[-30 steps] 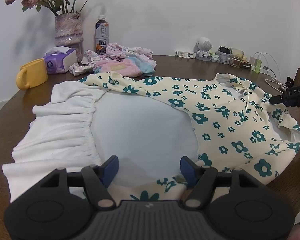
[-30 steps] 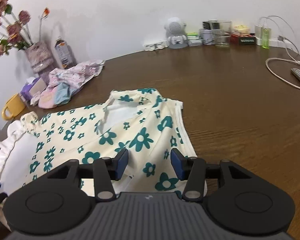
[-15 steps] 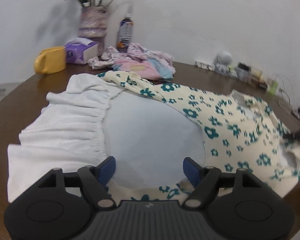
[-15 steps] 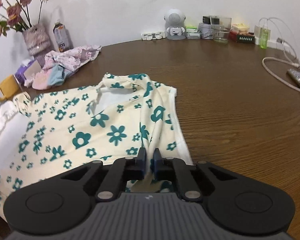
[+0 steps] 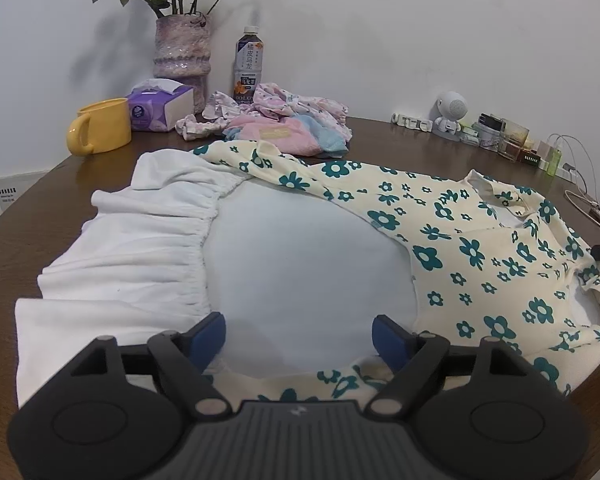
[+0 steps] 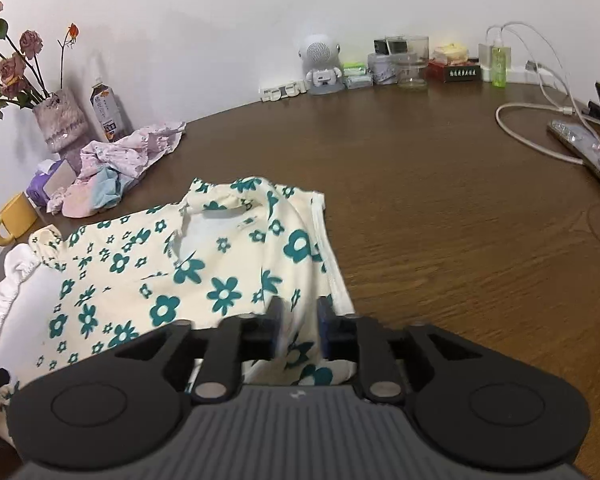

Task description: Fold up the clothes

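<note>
Left hand-held gripper (image 5: 299,330) agape, bottle (image 5: 248,67) "OOLONG"

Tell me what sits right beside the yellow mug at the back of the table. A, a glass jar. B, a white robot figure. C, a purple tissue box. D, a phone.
C: in the left wrist view the purple tissue box stands right next to the yellow mug, while the white robot figure is far off along the wall.
</note>
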Available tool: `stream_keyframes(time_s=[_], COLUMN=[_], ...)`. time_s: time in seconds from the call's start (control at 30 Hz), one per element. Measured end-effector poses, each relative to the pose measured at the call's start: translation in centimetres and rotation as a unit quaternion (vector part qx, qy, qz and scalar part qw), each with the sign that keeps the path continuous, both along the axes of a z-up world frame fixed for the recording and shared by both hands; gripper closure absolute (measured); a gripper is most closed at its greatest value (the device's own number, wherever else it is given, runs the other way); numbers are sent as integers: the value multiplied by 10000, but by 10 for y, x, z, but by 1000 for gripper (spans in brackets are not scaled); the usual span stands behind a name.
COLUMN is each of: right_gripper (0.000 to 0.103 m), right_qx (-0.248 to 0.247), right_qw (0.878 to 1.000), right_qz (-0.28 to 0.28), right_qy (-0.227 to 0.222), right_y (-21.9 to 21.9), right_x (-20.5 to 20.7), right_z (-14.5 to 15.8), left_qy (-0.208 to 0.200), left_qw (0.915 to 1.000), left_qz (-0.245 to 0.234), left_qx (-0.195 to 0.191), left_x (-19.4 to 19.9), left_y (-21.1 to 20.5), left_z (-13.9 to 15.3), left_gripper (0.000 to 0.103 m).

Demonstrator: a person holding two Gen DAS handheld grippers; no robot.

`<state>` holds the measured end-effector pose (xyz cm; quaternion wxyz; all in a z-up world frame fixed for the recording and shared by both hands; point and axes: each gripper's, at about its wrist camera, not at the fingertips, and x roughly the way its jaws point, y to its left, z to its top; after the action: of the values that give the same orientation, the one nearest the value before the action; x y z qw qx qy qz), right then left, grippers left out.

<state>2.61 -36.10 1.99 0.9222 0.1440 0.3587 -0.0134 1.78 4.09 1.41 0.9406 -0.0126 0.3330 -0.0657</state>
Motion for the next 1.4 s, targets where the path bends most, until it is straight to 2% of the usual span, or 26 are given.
stream_keyframes(time_s=[0.03, 0.1, 0.17, 0.33, 0.43, 0.5, 0.63, 0.7, 0.83, 1.0, 1.07, 1.1, 1.27, 1.4], right_gripper=[64, 65, 96, 98, 94, 92, 65, 65, 65, 66, 66, 66, 66, 66], right_qx=[72, 215, 4, -589, -833, -827, -961, -966, -994, -1050, -997, -973, -635, -623], right_qw=[10000, 9996, 9996, 9967, 9945, 9954, 9941, 9934, 9908, 9883, 9886, 9884, 9865, 9812], right_qz=[36, 108, 197, 374, 441, 421, 423, 517, 847, 1099, 1132, 1163, 1508, 1826], right_qy=[52, 155, 207, 423, 453, 219, -283, -337, -345, -113, -44, -33, -80, 46], right_y=[1, 2, 8, 13, 18, 18, 20, 22, 33, 43, 43, 43, 49, 66], right_x=[0, 0, -2, -3, -1, -2, 3, 13, 38, 74, 86, 90, 112, 148], right_z=[-2, -7, -9, -3, 5, 16, 37, 39, 35, 11, 7, 8, 23, 26], left_qy=[4, 10, 13, 33, 31, 49, 97, -21, -310, -170, -47, 7, -34, 155], left_qw=[10000, 10000, 10000, 10000, 10000, 10000, 9986, 9986, 9989, 9986, 9985, 9987, 9999, 9982], left_qz=[-11, -31, -37, -13, 1, -2, 18, 112, 290, 488, 524, 495, 97, -234], left_qx=[9, 29, 31, -52, -4, -4, -524, -525, -189, -98, -123, -141, -125, -523], left_x=[1, 1, 1, 2, 2, 2, 3, 5, 13, 37, 47, 51, 74, 120], left_y=[-1, -2, -2, 1, -1, -1, 16, 25, 40, 60, 67, 70, 74, 69], left_z=[0, -1, -1, 0, 0, 1, 9, 19, 39, 37, 33, 34, 57, 66], left_gripper=[19, 18, 18, 18, 17, 18, 18, 19, 18, 20, 28, 30, 29, 28])
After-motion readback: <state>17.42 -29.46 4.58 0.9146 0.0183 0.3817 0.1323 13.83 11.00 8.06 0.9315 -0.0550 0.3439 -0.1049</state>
